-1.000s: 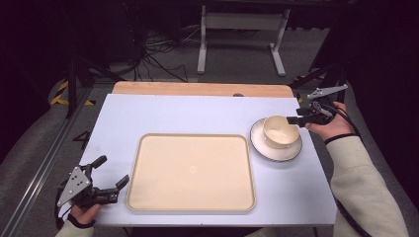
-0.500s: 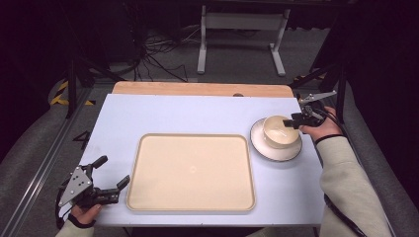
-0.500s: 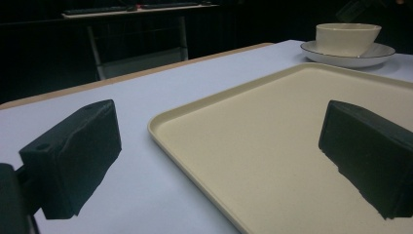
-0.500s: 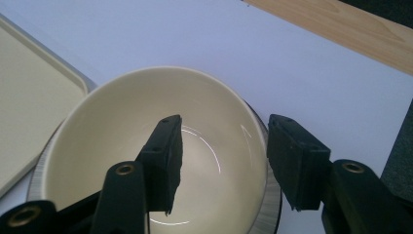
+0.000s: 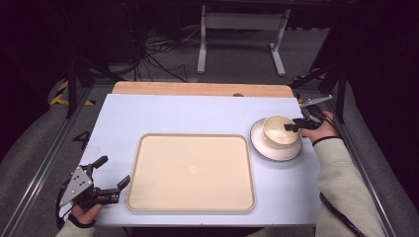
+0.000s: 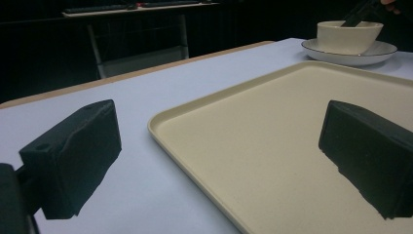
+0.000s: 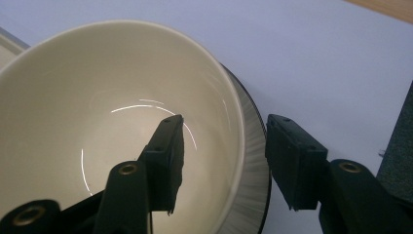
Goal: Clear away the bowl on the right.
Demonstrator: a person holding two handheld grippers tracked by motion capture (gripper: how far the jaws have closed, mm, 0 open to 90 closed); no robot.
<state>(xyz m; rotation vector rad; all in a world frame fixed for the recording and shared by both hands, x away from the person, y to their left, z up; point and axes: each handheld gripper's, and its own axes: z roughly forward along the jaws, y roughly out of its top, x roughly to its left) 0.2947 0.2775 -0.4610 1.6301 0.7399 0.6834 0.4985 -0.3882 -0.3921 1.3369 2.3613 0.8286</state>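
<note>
Table (image 5: pixel 197 113), tray (image 5: pixel 191 170) beside bowl (image 5: pixel 278 129)

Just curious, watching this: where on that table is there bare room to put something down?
The tray is bare, as is the table behind it. Crowded: the right edge, where the bowl sits on its plate with the right tool astride its rim.
</note>
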